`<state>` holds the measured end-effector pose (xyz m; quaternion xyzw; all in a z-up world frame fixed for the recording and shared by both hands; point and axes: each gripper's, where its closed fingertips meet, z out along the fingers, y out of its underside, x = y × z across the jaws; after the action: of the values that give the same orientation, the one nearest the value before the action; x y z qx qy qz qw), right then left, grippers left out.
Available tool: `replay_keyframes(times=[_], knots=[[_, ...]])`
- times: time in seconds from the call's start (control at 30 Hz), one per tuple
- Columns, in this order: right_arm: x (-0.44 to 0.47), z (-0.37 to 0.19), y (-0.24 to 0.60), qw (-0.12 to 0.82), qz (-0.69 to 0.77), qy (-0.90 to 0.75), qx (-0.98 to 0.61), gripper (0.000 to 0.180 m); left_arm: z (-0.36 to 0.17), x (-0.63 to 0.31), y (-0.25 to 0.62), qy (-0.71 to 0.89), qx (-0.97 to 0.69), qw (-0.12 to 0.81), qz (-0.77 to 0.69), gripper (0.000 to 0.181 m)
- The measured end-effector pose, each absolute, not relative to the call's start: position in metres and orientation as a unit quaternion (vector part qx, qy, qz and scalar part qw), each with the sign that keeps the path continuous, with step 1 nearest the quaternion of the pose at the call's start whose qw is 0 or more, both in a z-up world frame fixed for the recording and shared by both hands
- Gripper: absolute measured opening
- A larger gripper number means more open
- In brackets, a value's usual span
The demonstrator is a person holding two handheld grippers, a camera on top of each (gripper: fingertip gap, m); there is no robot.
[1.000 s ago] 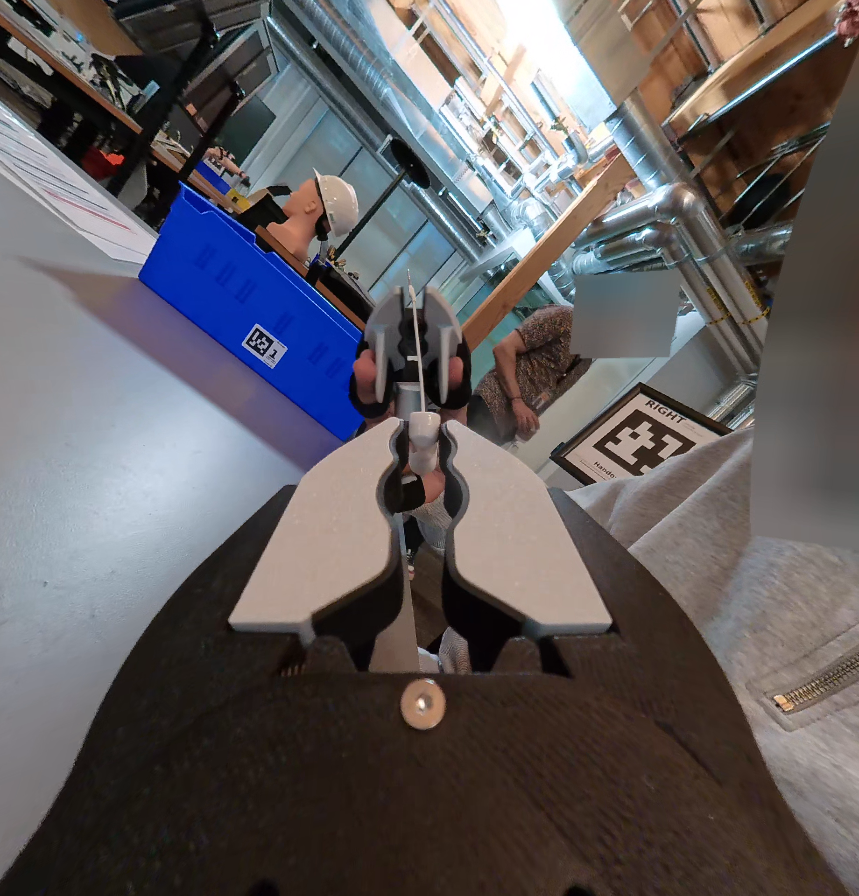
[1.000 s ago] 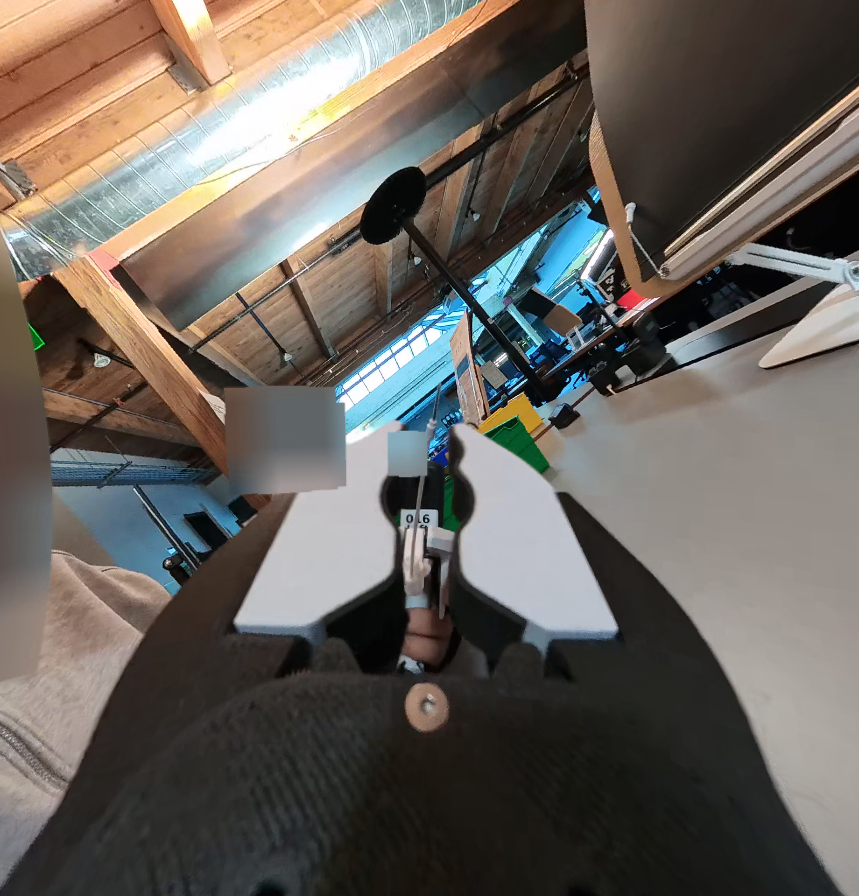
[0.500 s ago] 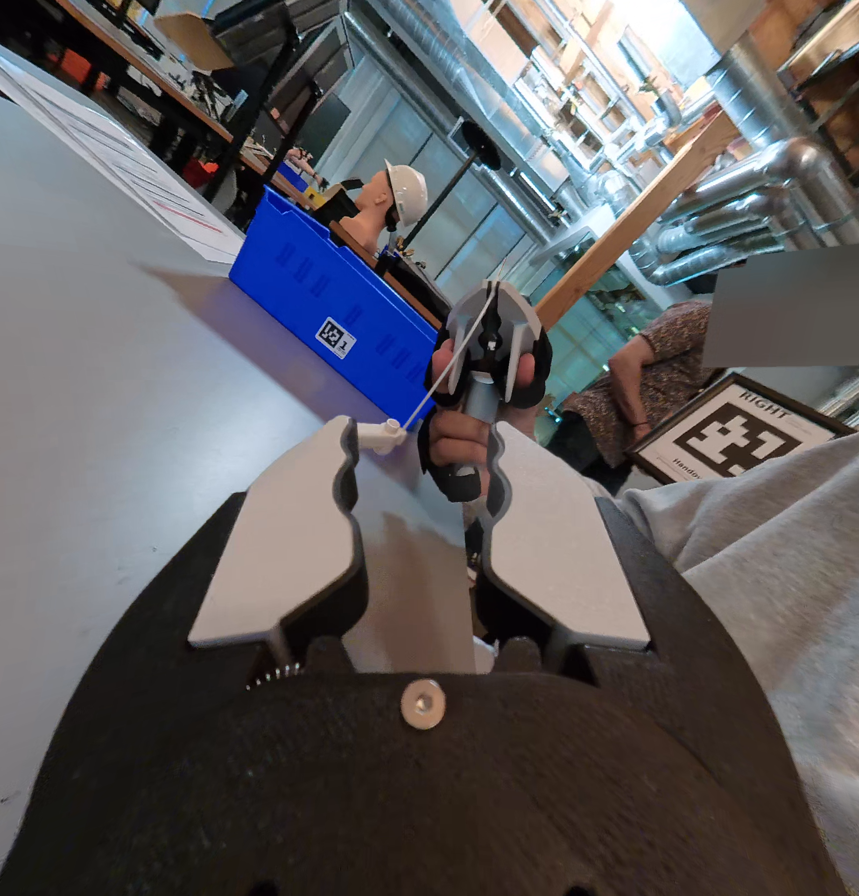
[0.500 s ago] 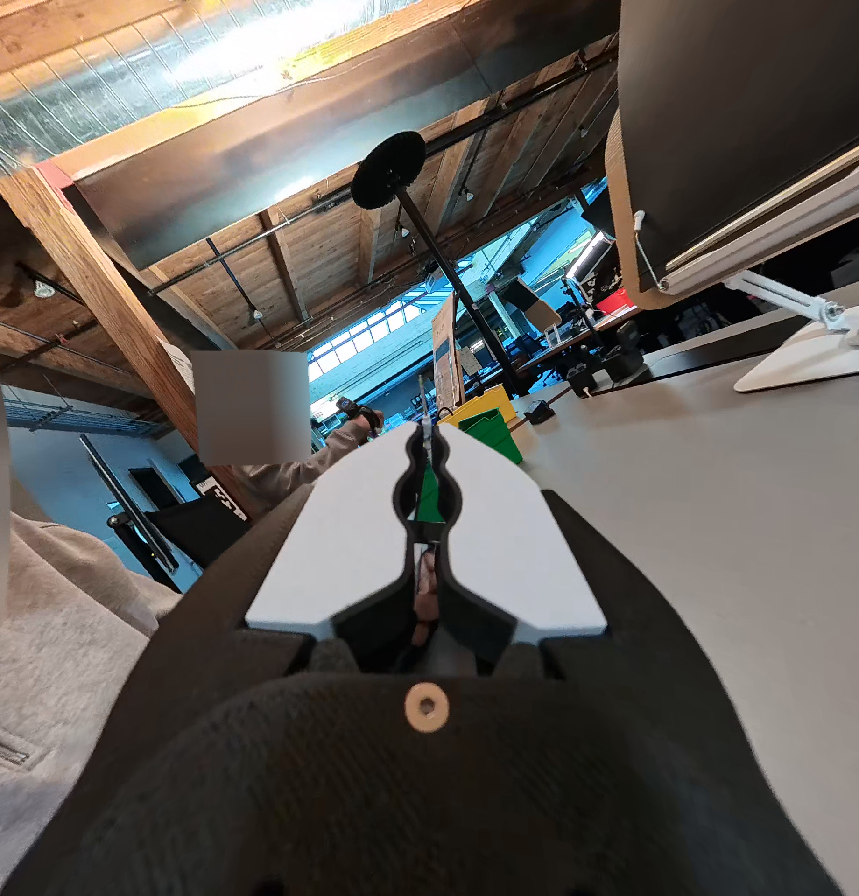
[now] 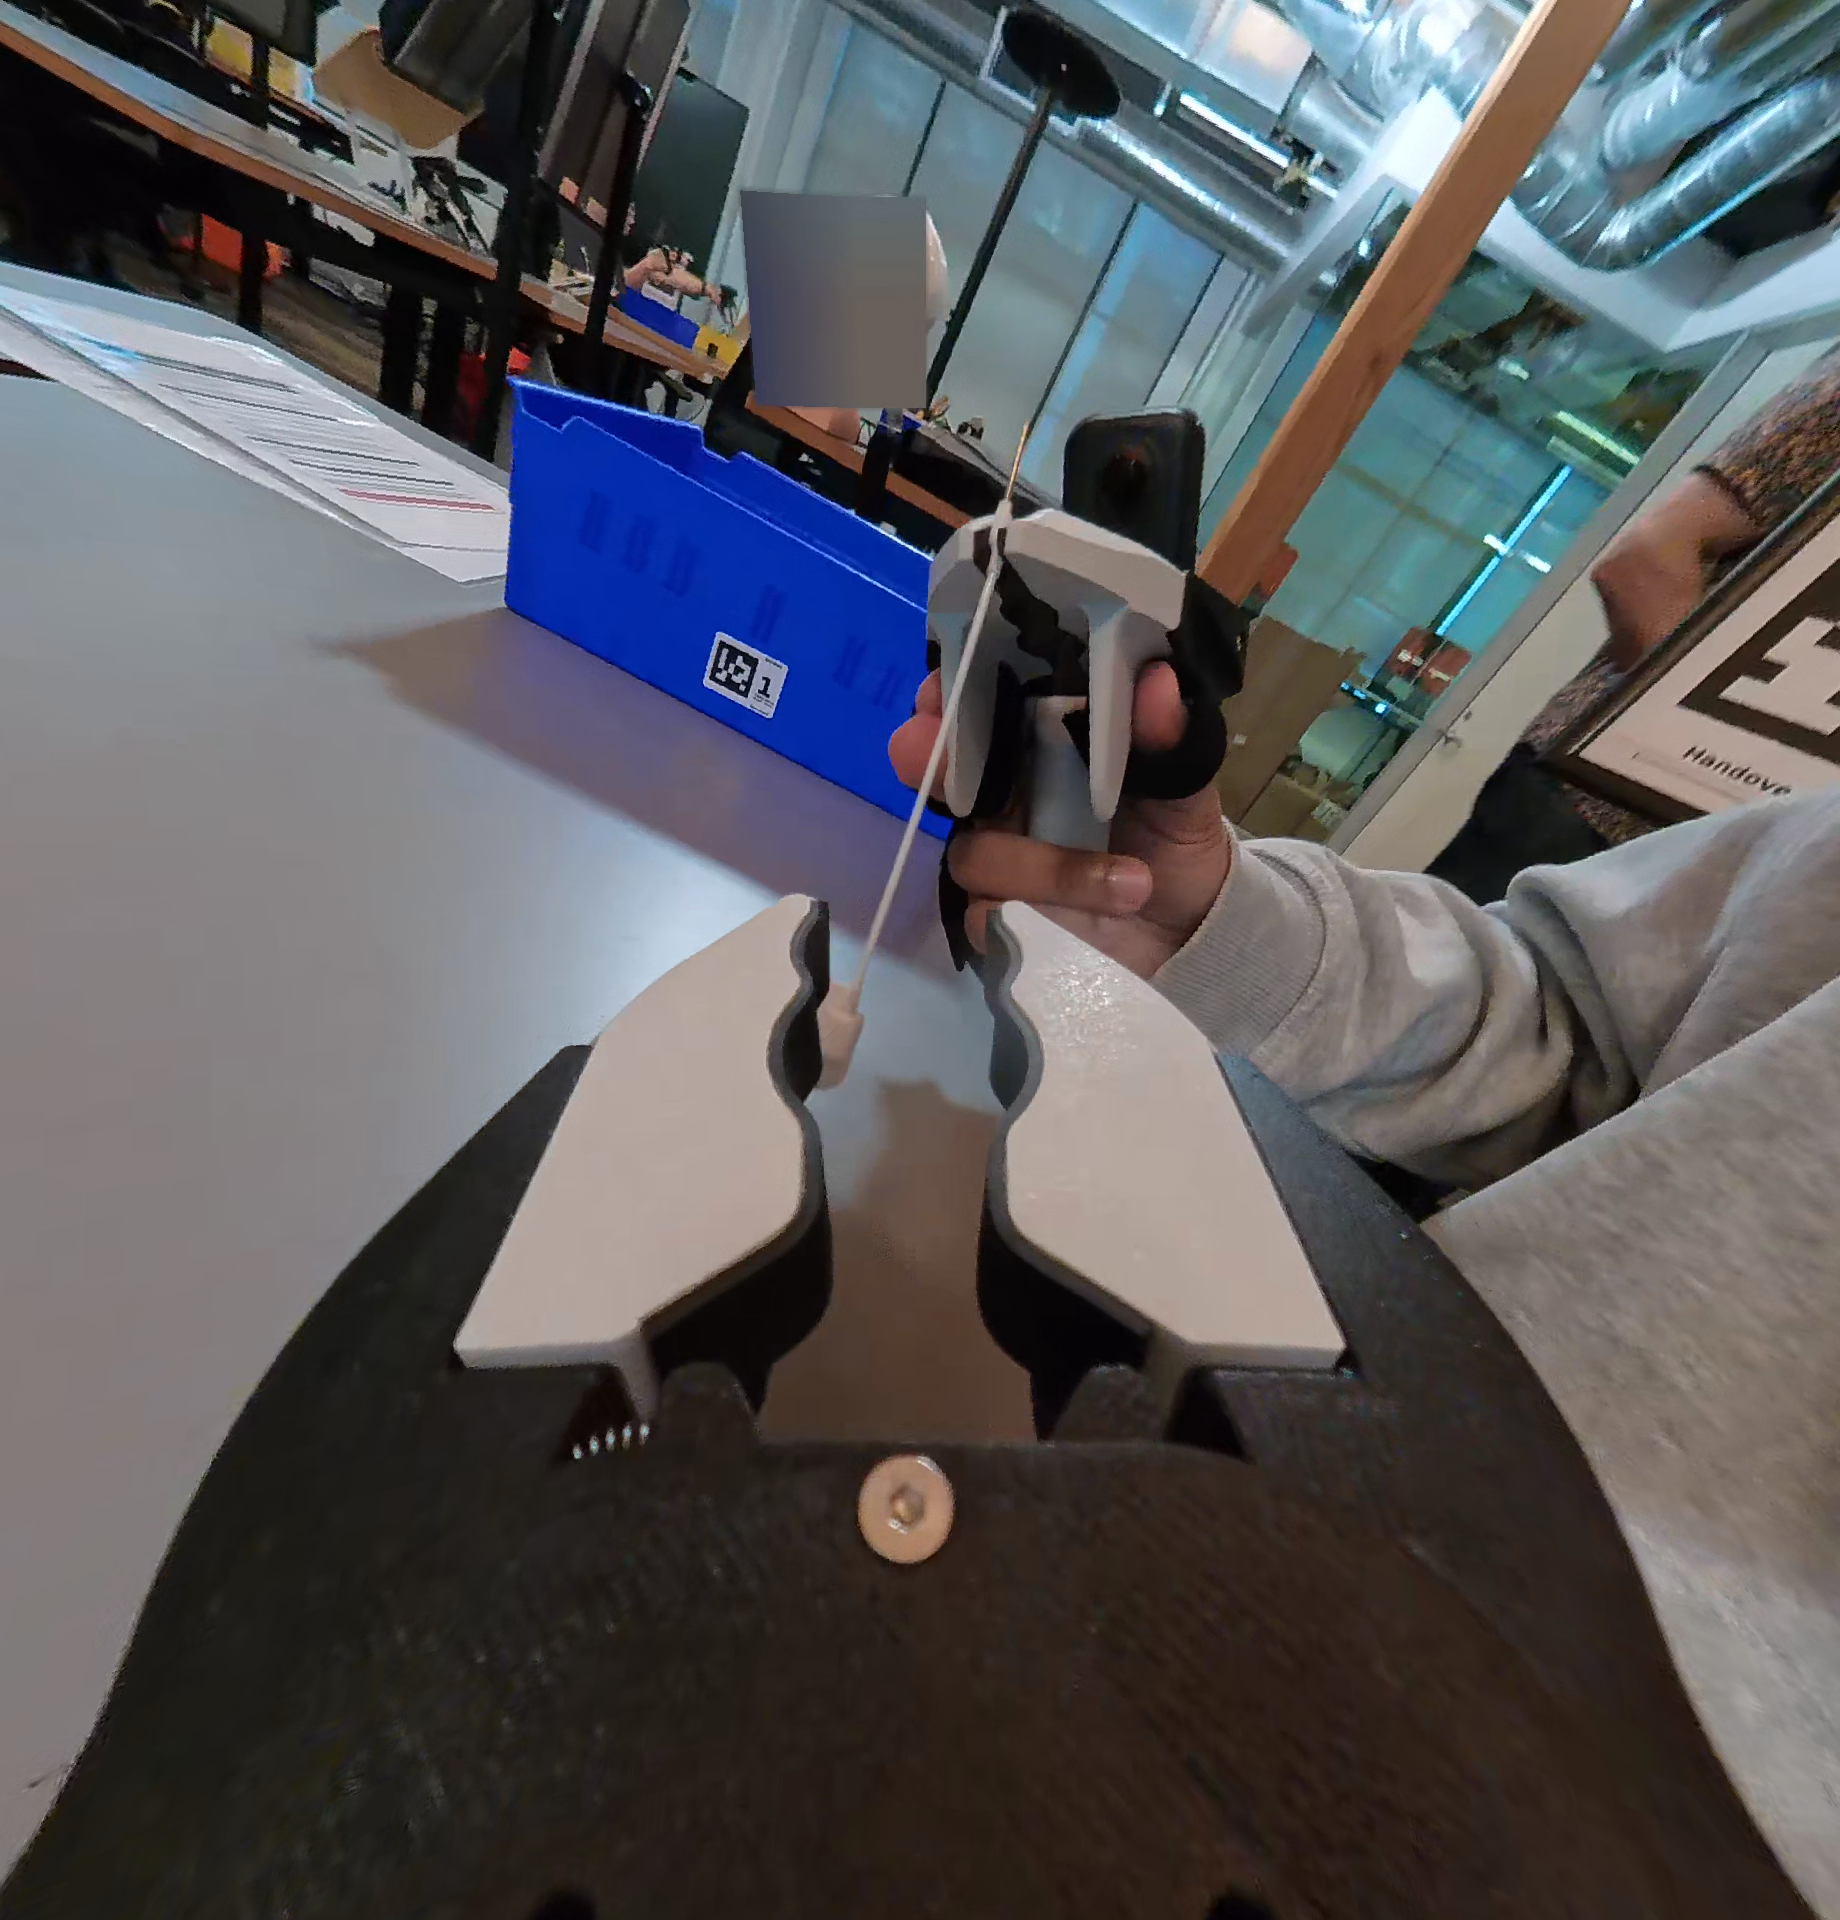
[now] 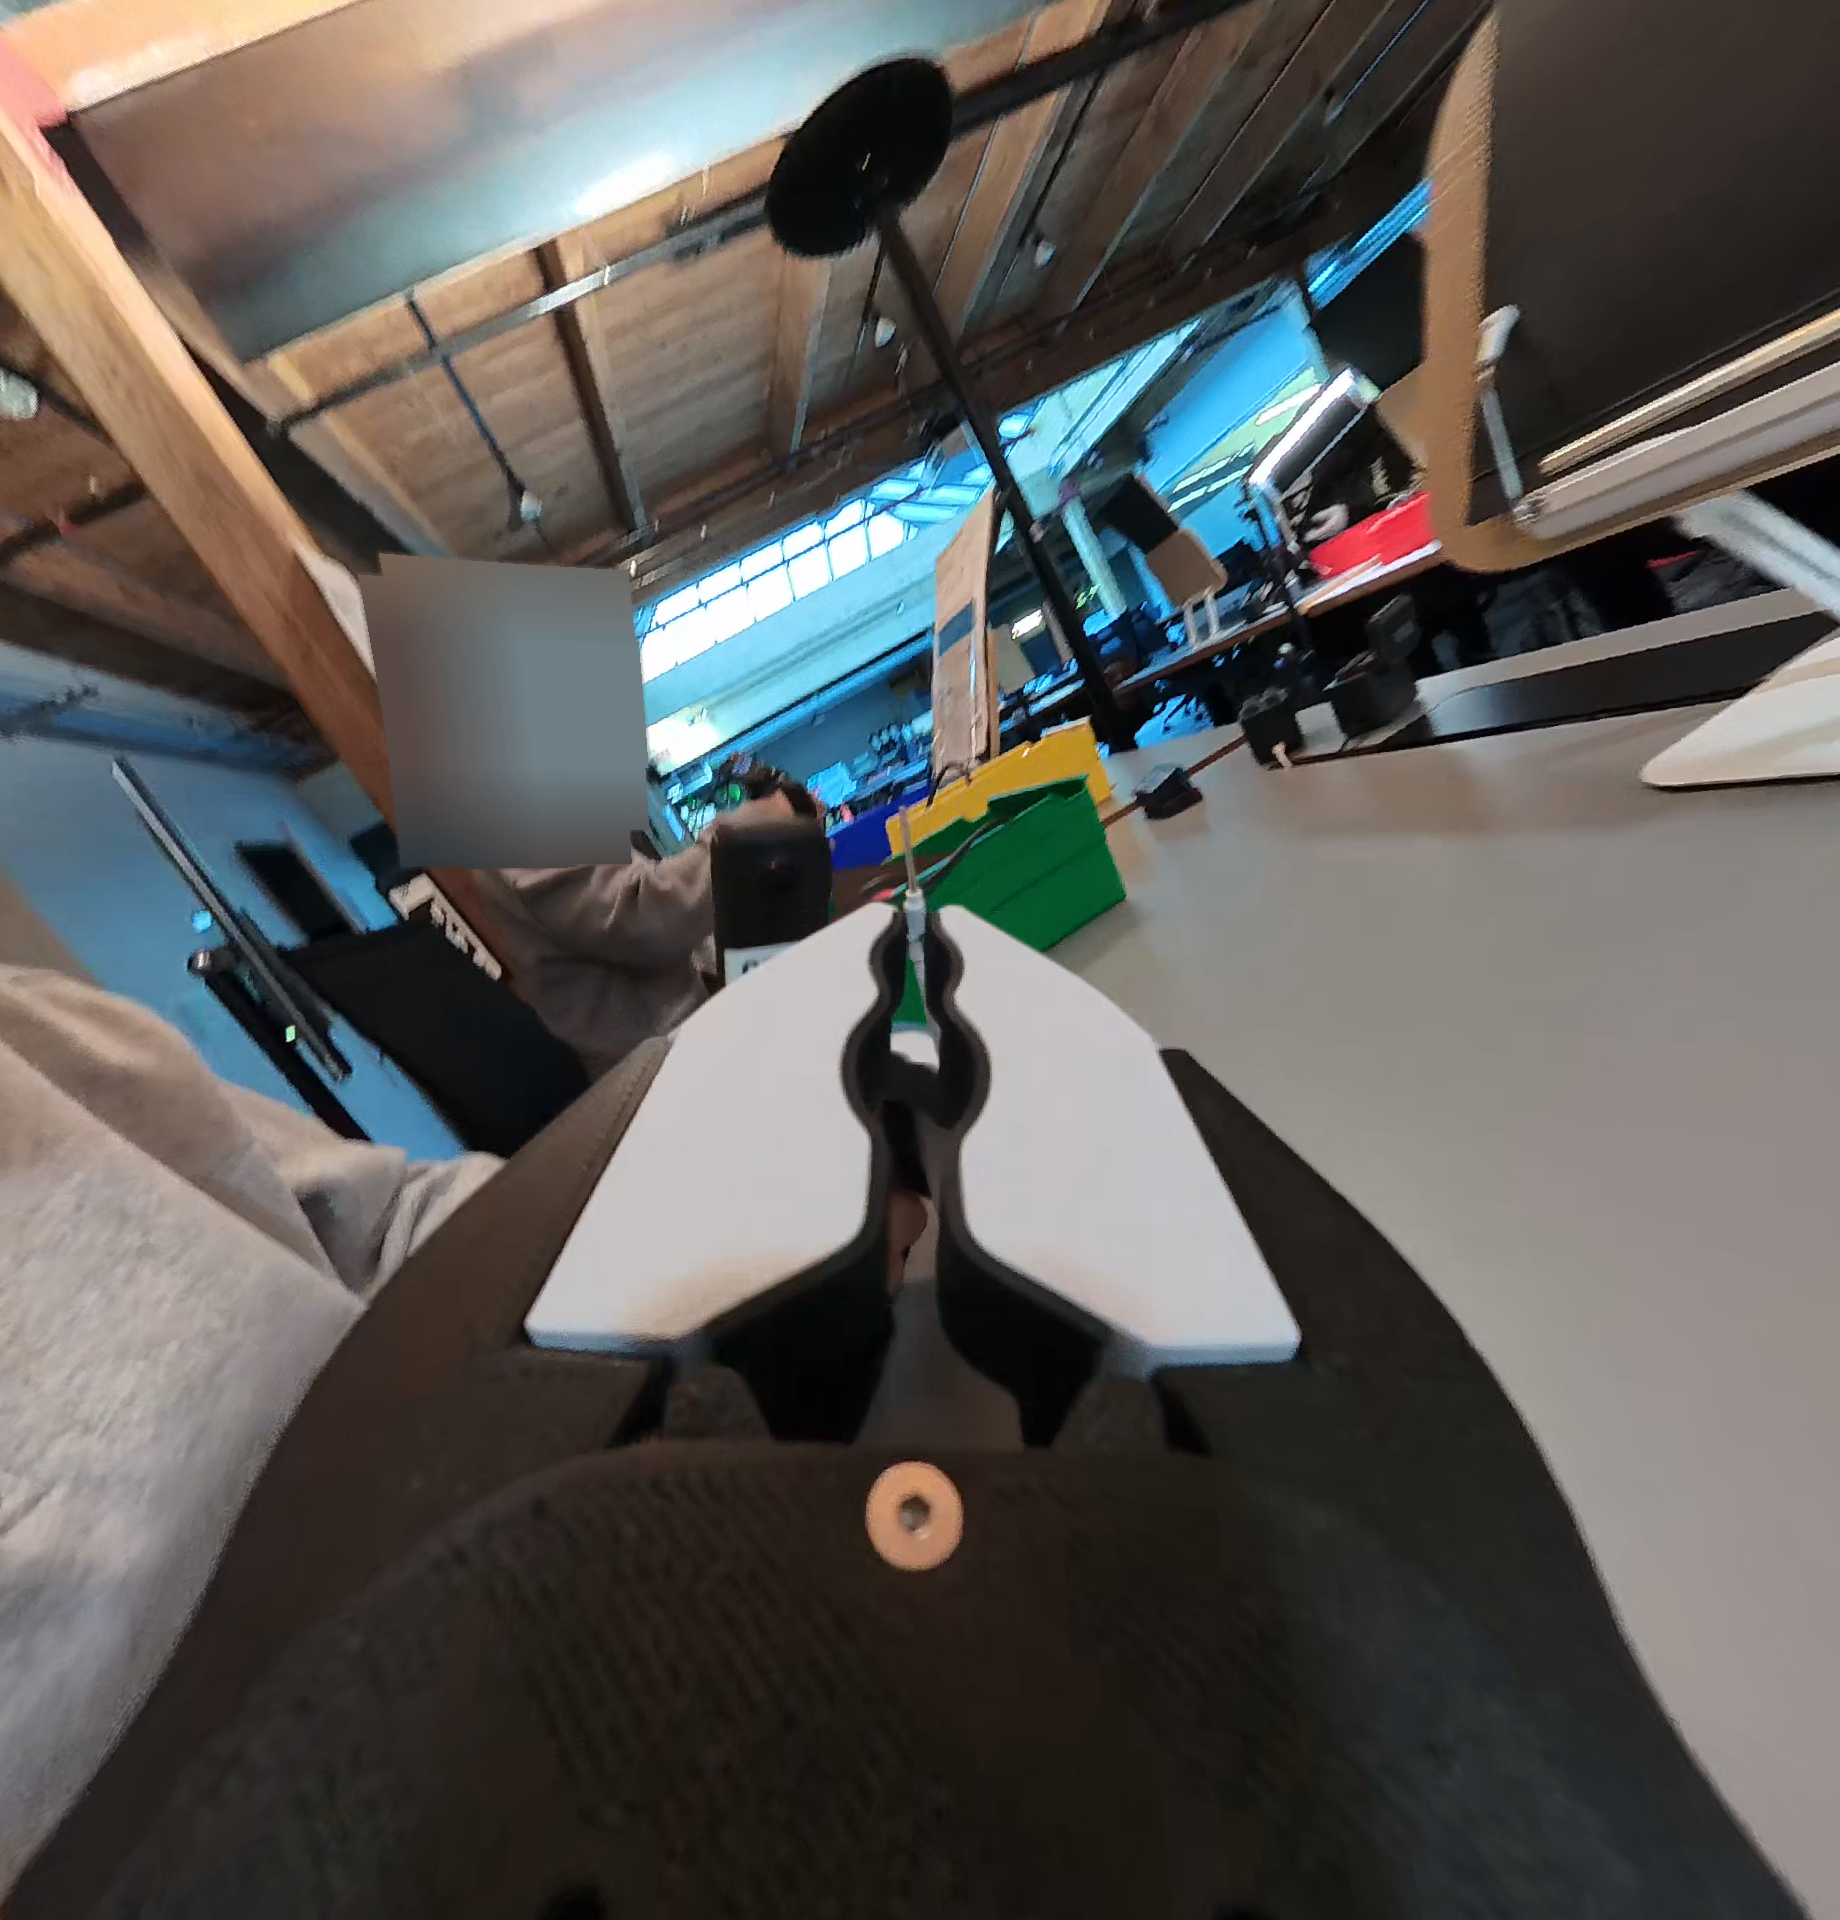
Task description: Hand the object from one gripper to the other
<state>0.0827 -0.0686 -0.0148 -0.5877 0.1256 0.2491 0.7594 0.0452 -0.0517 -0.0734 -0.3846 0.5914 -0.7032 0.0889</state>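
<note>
My left gripper (image 5: 905, 977): jaws wide apart, holding nothing, tilted over the grey tabletop (image 5: 220, 935). The object is one thin white rod (image 5: 931, 748) with a thicker white plug end; that end hangs just beside my left jaw's inner edge, between the jaws, and I can't tell if it touches. Its upper part runs up into the right gripper (image 5: 999, 540) ahead of my jaws, whose jaws are closed on it, a dark tip poking out above. A hand (image 5: 1082, 862) in a grey sleeve wraps the right gripper's handle; fingers partly hidden behind my right jaw.

From the right wrist view, the right gripper (image 6: 921, 920) has its jaws pressed together on the rod (image 6: 914, 914), only a short stub showing past the tips; the rest is hidden below the jaws. The left gripper is mostly blocked here, just a dark block past my left jaw. View is motion-blurred.

Counts: one rod, two grippers, one blue bin (image 5: 687, 582) beyond my jaws, one green bin (image 6: 1030, 873) and one yellow bin (image 6: 1020, 774) past the right jaws.
</note>
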Motion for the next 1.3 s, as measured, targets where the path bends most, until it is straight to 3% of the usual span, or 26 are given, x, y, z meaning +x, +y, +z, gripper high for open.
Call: replay_keyframes(times=[0.4, 0.53, 0.7, 0.93, 1.3], knots=[[0.053, -0.01, -0.064, 0.75, 0.29, 0.068, -0.591, 0.003, -0.081, 0.039, -0.069, 0.642, -0.361, 0.1, -0.669, 0.016], [0.05, -0.009, -0.064, 0.749, 0.295, 0.063, -0.59, 0.003, -0.082, 0.036, -0.073, 0.65, -0.354, 0.091, -0.666, 0.002], [0.053, -0.009, -0.063, 0.751, 0.291, 0.069, -0.589, 0.004, -0.082, 0.034, -0.077, 0.66, -0.344, 0.096, -0.661, 0.001], [0.065, -0.013, -0.058, 0.759, 0.259, 0.097, -0.59, 0.046, -0.073, 0.041, -0.058, 0.613, -0.369, 0.102, -0.69, 0.001], [0.07, -0.073, -0.03, 0.664, 0.125, 0.119, -0.728, 0.069, -0.031, 0.044, -0.022, 0.506, -0.38, 0.153, -0.759, 0.001]])
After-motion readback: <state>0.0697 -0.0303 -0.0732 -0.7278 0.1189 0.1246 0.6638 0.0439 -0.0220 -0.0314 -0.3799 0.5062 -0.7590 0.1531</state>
